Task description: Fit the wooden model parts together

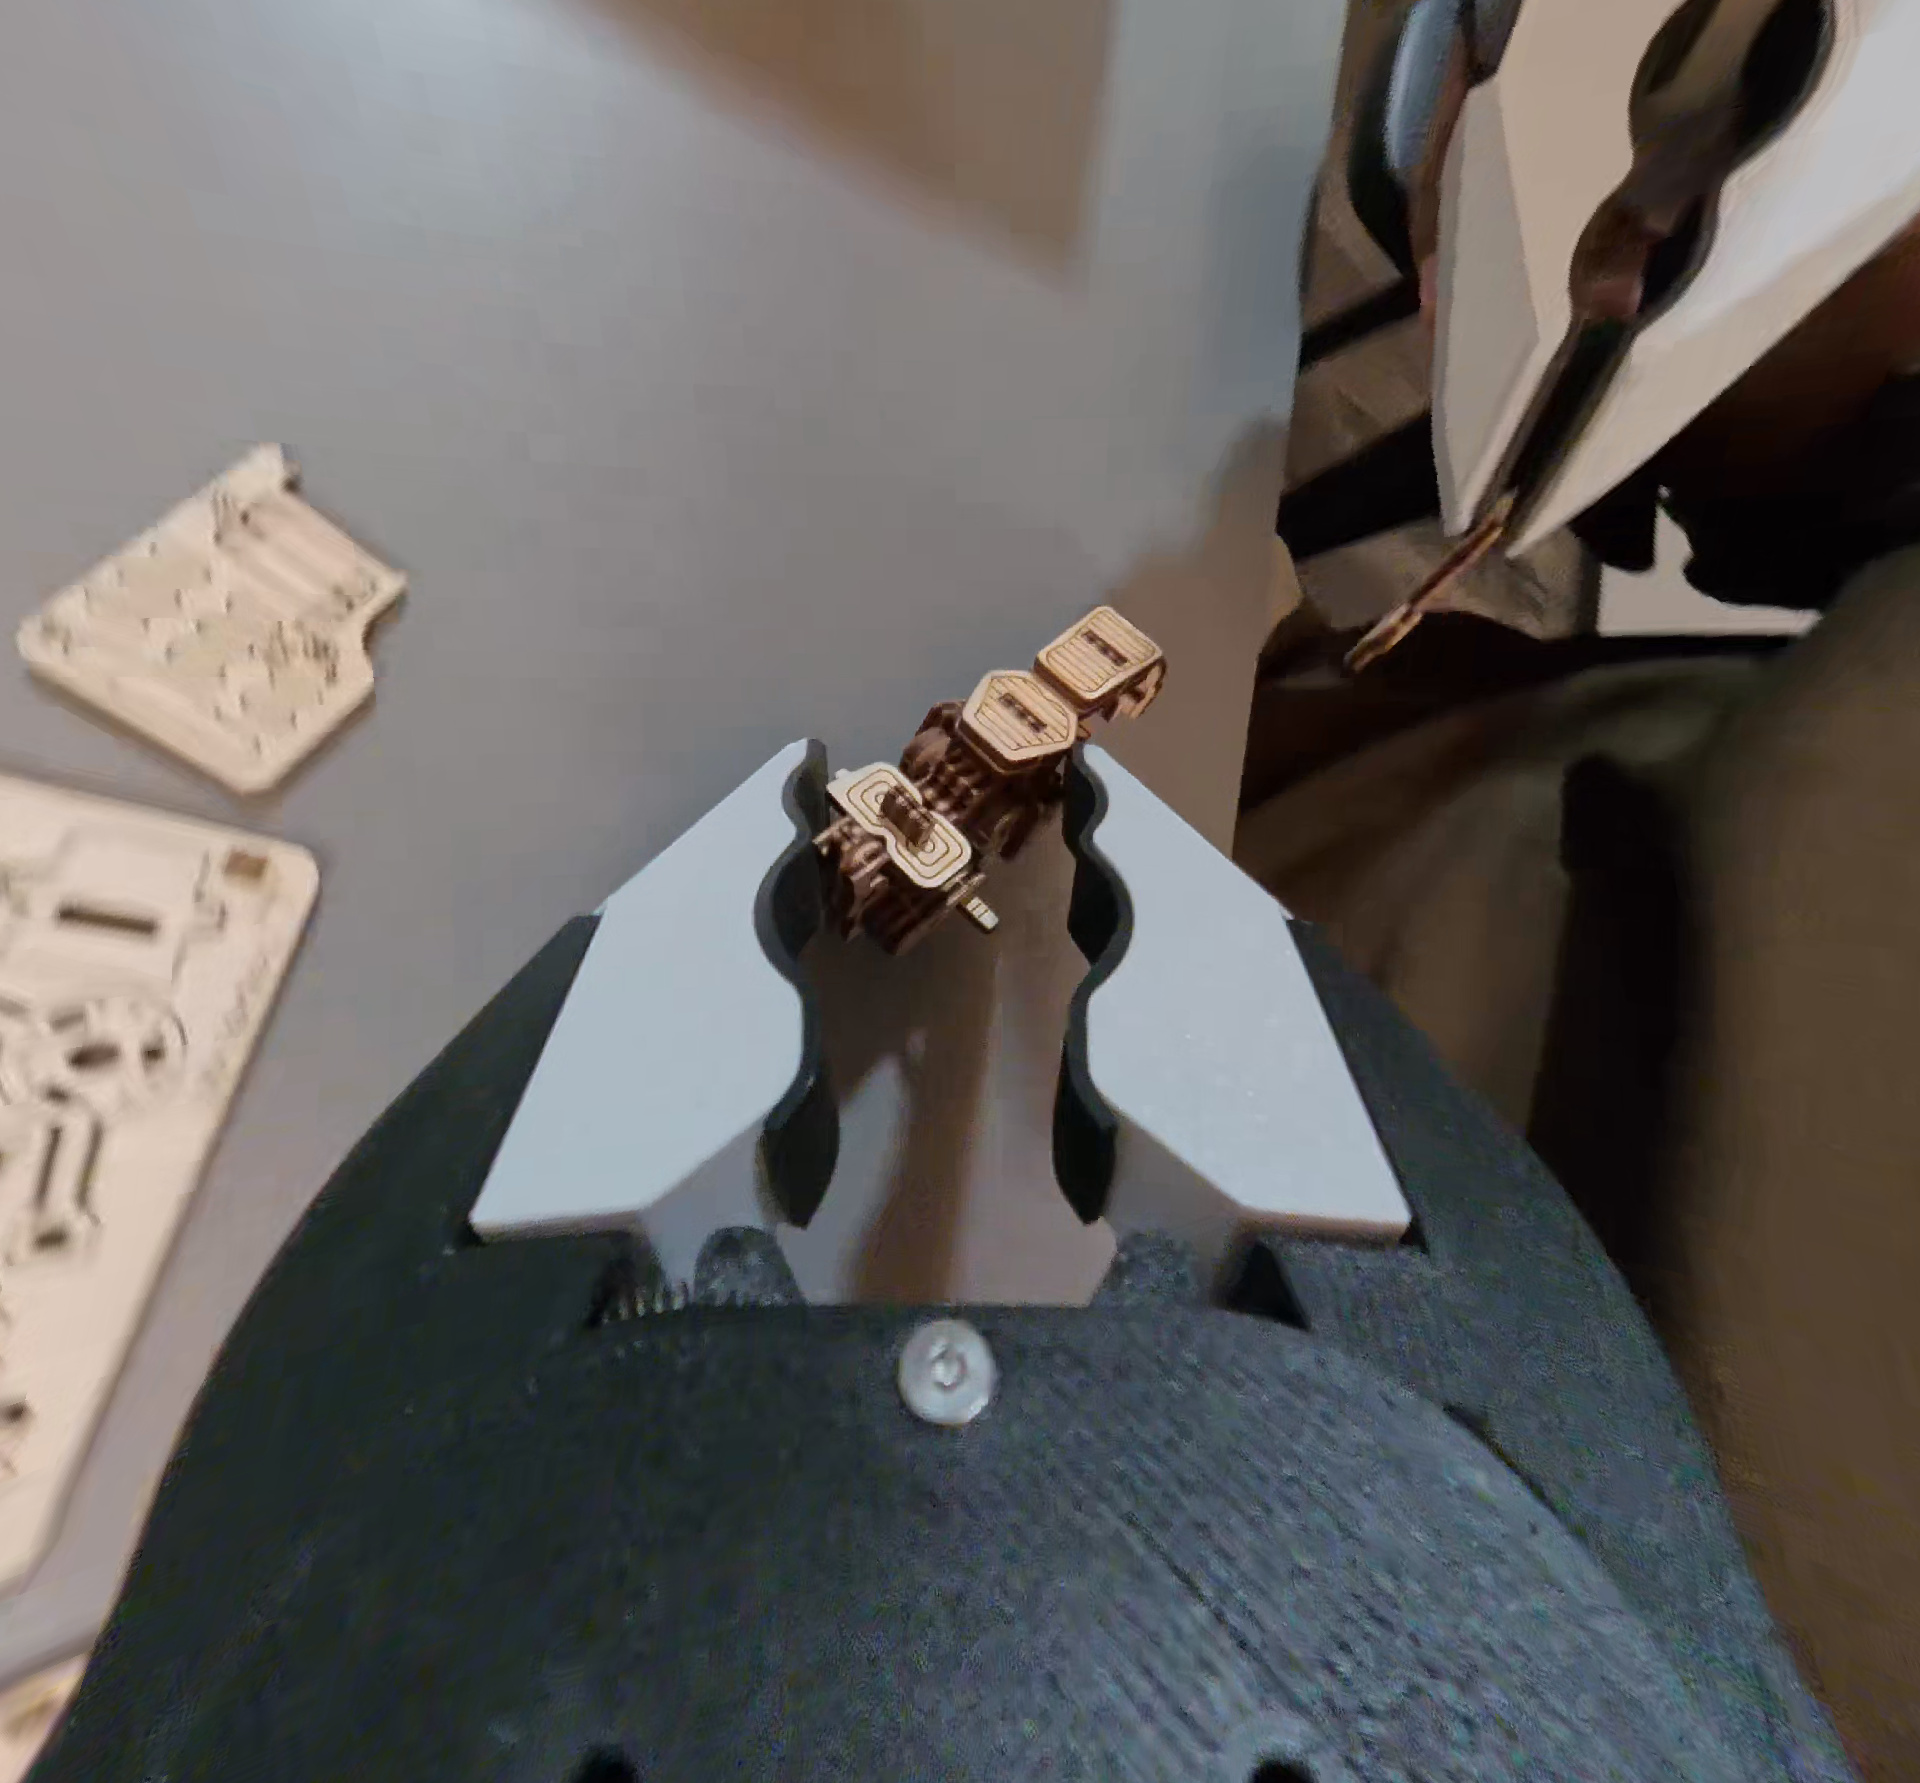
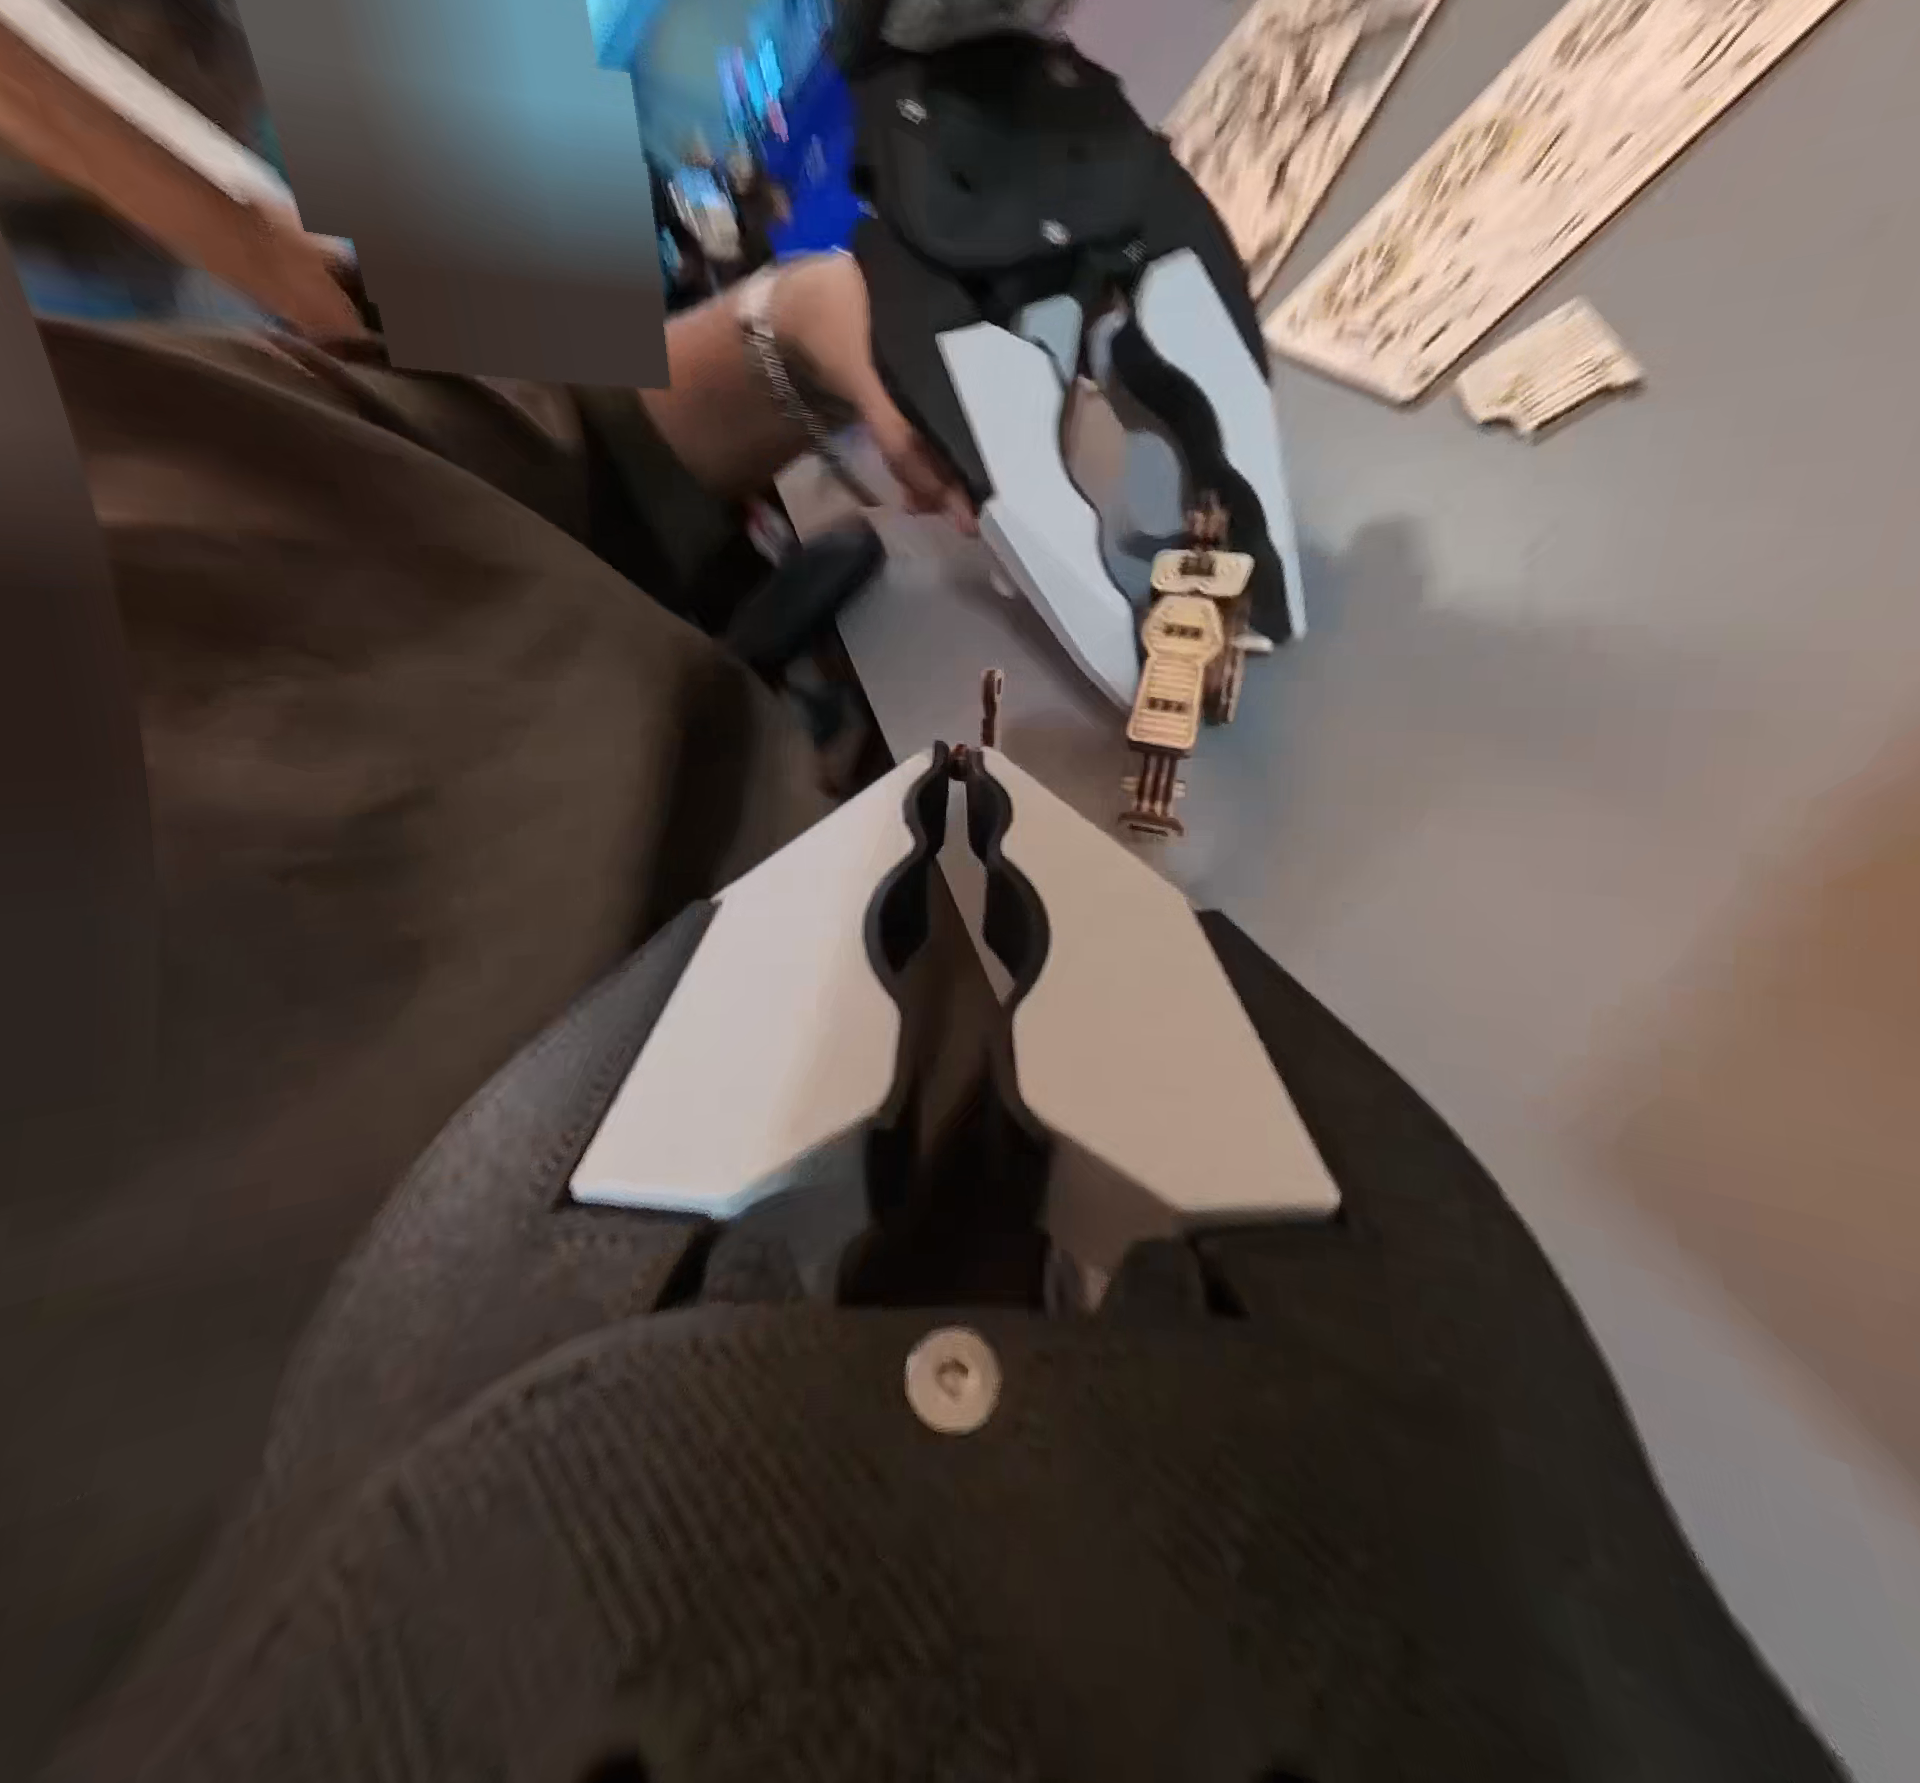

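Observation:
My left gripper (image 1: 945, 788) is shut on a small wooden model (image 1: 987, 777), a stack of dark slats topped with pale engraved plates. The model sticks out past the tips. My right gripper (image 2: 961, 757) is shut on a thin, narrow wooden piece (image 2: 989, 705) that pokes out beyond its tips. In the left wrist view the right gripper (image 1: 1486, 507) hangs at the upper right, and its piece (image 1: 1423, 601) points down toward the model with a gap between them. In the right wrist view the left gripper (image 2: 1205, 658) holds the model (image 2: 1179, 663) just right of my piece.
Pale laser-cut wooden part sheets lie on the grey table (image 1: 520, 331): a small one (image 1: 208, 621) and a large one (image 1: 104, 1006) to the left, also seen far right (image 2: 1558, 144). The table edge (image 2: 862, 653) and a person's arm (image 2: 790, 383) are close.

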Motion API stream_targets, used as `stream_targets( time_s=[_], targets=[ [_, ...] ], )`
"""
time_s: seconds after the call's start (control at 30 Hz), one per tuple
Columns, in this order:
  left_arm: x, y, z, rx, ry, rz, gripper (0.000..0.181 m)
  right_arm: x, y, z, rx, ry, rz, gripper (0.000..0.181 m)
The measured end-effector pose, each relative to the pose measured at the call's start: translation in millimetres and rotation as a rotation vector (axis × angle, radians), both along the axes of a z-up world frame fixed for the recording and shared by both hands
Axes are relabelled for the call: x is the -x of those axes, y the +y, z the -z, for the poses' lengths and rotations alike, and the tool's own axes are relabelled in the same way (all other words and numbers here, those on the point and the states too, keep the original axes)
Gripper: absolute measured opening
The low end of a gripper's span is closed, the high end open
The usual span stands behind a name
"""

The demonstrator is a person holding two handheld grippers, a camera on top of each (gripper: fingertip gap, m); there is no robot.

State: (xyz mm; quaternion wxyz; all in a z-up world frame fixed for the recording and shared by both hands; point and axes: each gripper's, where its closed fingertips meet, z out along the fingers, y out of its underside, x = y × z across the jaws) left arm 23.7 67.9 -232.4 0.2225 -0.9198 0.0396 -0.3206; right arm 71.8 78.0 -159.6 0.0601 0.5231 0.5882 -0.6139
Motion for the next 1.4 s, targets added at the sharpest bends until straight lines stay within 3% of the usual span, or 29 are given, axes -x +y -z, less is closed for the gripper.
stream_targets(
  time_s=[0.17,0.37,0.53,0.7,0.9,1.0,1.4],
  targets=[
    [0.2,-21.3,3.5,-0.05,0.139,-0.093,0.044,13.5,-17.7,19.0,-0.206,-0.086,-0.128,0.001],
    [4.4,-28.0,0.0,-0.102,0.06,-0.16,0.057,26.1,-32.5,21.8,-0.136,-0.107,-0.219,0.001],
    [15.9,-32.5,-2.1,-0.171,0.05,-0.224,0.062,34.2,-19.6,21.4,-0.045,-0.118,-0.2,0.001],
    [14.8,-34.2,0.7,-0.22,0.102,-0.178,0.064,33.2,-16.1,18.0,0.013,-0.128,-0.251,0.001],
    [0.3,-25.7,3.3,-0.337,0.121,-0.081,0.061,14.2,-32.1,28.9,-0.194,-0.141,-0.321,0.001],
    [-4.0,-27.2,5.1,-0.321,0.11,-0.051,0.043,13.8,-37.2,27.3,-0.282,-0.127,-0.323,0.001],
    [-12.7,-31.1,4.5,-0.32,0.076,0.007,0.034,10.7,-27.7,41.2,-0.475,-0.199,-0.407,0.001]
  ],
)
